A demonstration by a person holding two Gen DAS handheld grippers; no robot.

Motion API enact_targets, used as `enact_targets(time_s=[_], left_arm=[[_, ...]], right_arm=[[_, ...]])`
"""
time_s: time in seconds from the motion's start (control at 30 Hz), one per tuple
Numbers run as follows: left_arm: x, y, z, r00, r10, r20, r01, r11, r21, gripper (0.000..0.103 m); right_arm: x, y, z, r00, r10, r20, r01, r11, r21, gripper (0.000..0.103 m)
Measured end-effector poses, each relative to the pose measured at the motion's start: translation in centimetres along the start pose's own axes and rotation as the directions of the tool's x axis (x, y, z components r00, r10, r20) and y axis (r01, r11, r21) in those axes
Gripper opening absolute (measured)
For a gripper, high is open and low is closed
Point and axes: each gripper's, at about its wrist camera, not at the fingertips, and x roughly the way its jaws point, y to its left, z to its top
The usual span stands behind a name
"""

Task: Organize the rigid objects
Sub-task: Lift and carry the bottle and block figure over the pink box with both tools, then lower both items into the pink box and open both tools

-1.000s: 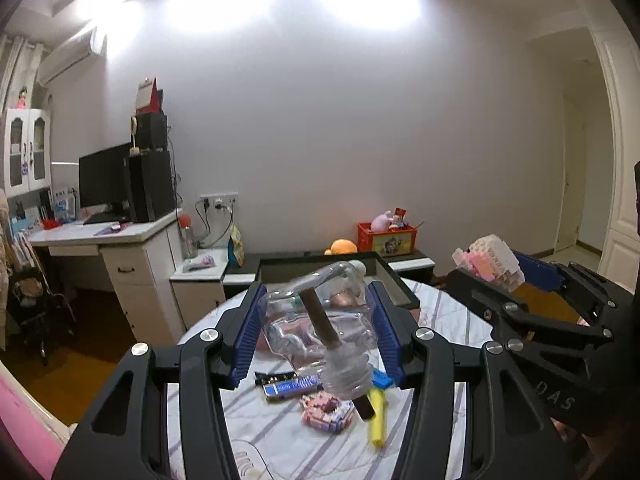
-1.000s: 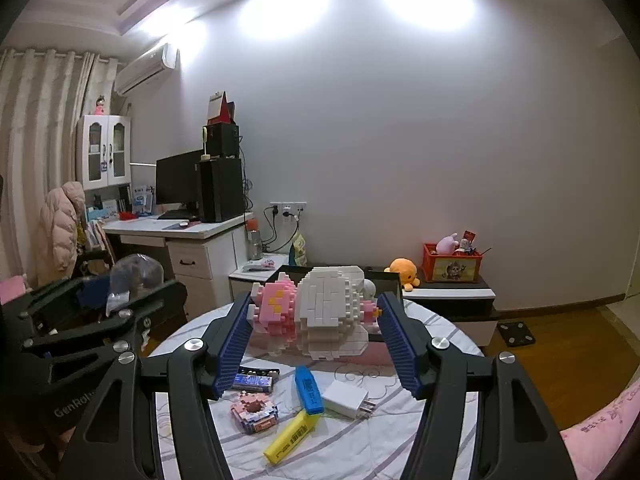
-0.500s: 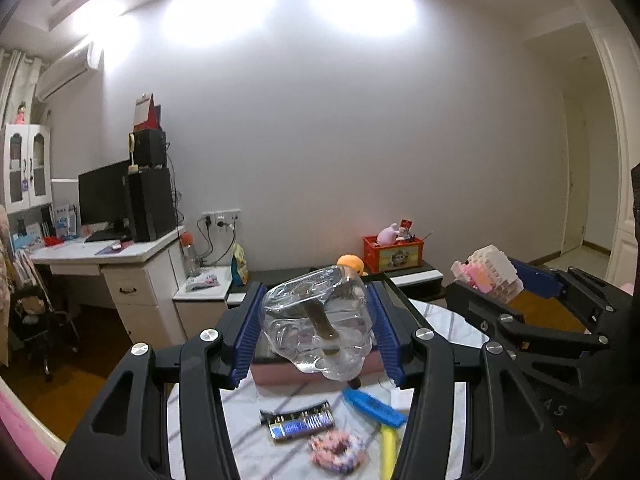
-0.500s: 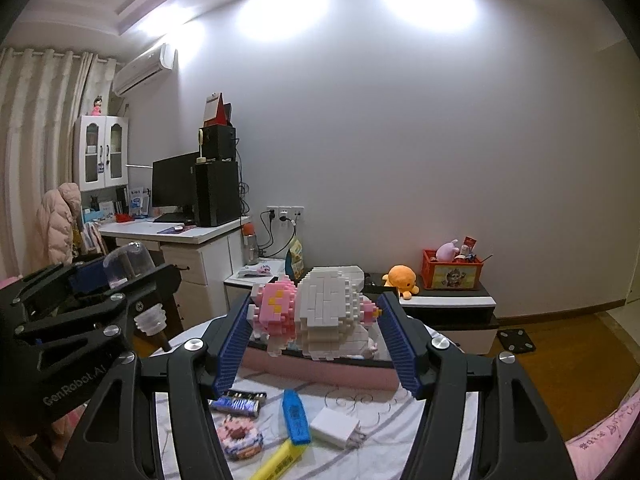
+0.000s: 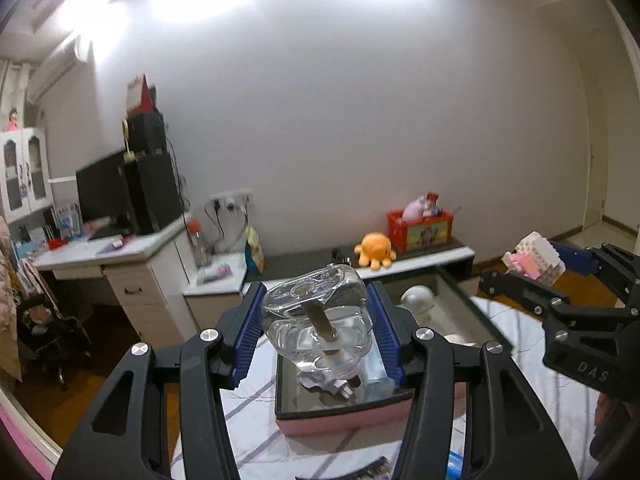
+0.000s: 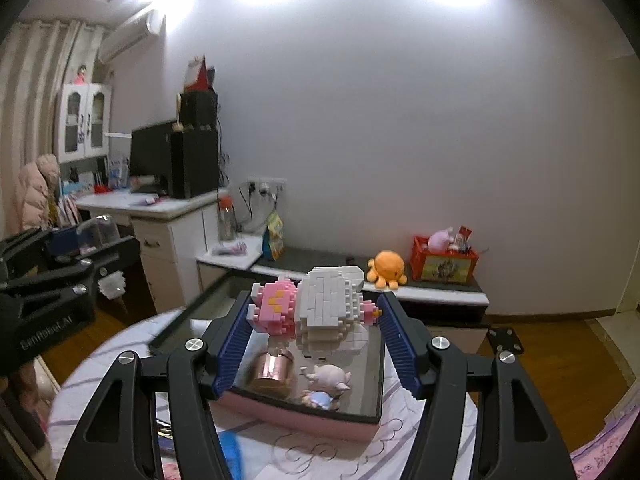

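Observation:
My left gripper is shut on a clear glass bottle with a brown stick inside, held above the near end of a pink box with a dark lining. My right gripper is shut on a pink and white brick-built figure, held over the same pink box. Inside the box lie a copper-coloured cup and a small figurine. The right gripper with its figure also shows in the left wrist view.
The box sits on a round table with a white patterned cloth. A blue item lies on the cloth near me. A white desk stands at the left, a low cabinet with an orange plush octopus behind.
Both grippers have moved forward over the pink box with their loads. The small items on the cloth have slipped below the view.

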Motion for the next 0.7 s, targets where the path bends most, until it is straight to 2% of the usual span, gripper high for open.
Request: enact_targets(time_s=[0.13,0.27,0.47,0.7], left_arm=[[4.7,0.6,-1.0,0.996,-0.025,-0.083,0.024,1.000,-0.012,0.053],[8.7,0.9,-2.6,0.984,-0.043,-0.174,0.039,0.999,-0.029,0.053],[12.1,0.8,-5.2,0.964,-0.051,-0.260,0.043,0.998,-0.037,0.052],[13.5,0.5,-6.2,0.954,-0.052,-0.296,0.048,0.999,-0.023,0.053]], right_arm=[[4.7,-0.9,-1.1,0.995,0.006,-0.099,-0.006,1.000,0.002,0.064],[8.6,-1.1,-2.6,0.978,0.000,-0.206,-0.003,1.000,-0.015,0.064],[11.1,0.3,-4.1,0.962,0.047,-0.270,-0.063,0.997,-0.049,0.064],[13.7,1.3,-5.2,0.948,0.047,-0.314,-0.077,0.994,-0.083,0.064]])
